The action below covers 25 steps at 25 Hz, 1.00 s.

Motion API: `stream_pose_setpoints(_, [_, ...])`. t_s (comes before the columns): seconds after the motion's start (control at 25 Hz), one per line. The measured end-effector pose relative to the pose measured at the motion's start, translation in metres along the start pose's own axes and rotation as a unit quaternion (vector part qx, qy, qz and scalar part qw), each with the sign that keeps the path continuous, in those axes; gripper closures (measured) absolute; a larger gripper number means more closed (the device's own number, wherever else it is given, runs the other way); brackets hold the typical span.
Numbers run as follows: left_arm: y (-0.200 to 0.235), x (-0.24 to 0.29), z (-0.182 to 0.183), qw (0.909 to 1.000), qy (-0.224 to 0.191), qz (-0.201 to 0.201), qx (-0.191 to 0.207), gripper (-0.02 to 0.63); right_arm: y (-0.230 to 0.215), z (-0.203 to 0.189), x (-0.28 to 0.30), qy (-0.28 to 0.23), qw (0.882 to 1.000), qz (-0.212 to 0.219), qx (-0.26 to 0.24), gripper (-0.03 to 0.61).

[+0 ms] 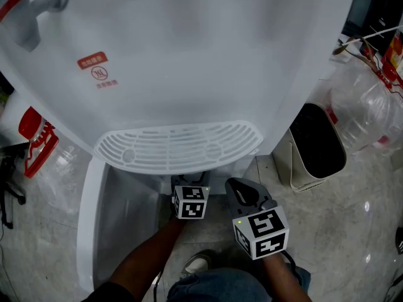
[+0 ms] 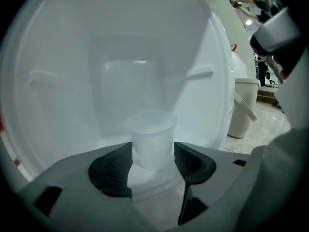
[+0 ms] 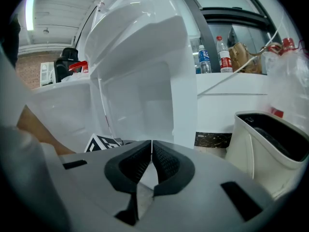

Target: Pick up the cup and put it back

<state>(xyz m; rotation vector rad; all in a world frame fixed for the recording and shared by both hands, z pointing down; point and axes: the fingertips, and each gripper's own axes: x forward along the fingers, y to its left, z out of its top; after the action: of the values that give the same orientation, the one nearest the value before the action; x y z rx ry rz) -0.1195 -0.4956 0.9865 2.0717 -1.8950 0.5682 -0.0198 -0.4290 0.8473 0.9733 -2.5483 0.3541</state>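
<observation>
A translucent plastic cup (image 2: 150,138) stands upright inside the white lower compartment of the water dispenser (image 1: 189,55). My left gripper (image 2: 153,159) reaches into that compartment, and its dark pads (image 2: 113,170) press on both sides of the cup's lower part. In the head view the left gripper (image 1: 189,187) goes under the slotted drip tray (image 1: 179,145), which hides the cup. My right gripper (image 1: 238,187) hovers beside it, outside the compartment. In its own view the right gripper (image 3: 151,151) is shut, with nothing between its jaws.
A beige bin (image 1: 315,146) with a black liner stands on the tiled floor right of the dispenser, also seen as the bin (image 3: 270,144). Large clear water bottles (image 1: 362,106) lie behind it. A red-handled bottle (image 1: 38,140) is at the left. The compartment door (image 1: 88,225) stands open.
</observation>
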Motion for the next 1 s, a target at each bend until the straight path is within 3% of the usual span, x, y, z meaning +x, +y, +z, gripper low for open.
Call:
stream_pose_setpoints(0.72, [0.003,-0.040,0.008,0.9999,0.011,0.007,-0.009,0.341,0.018,0.004,-0.018,-0.004,1.000,0.021,0.009,0.555])
stream_pose_setpoints(1.0, [-0.009,-0.085,0.030,1.0000,-0.004,-0.002,0.001,0.400,0.034,0.005,-0.019,0.003,0.999,0.033,0.033,0.555])
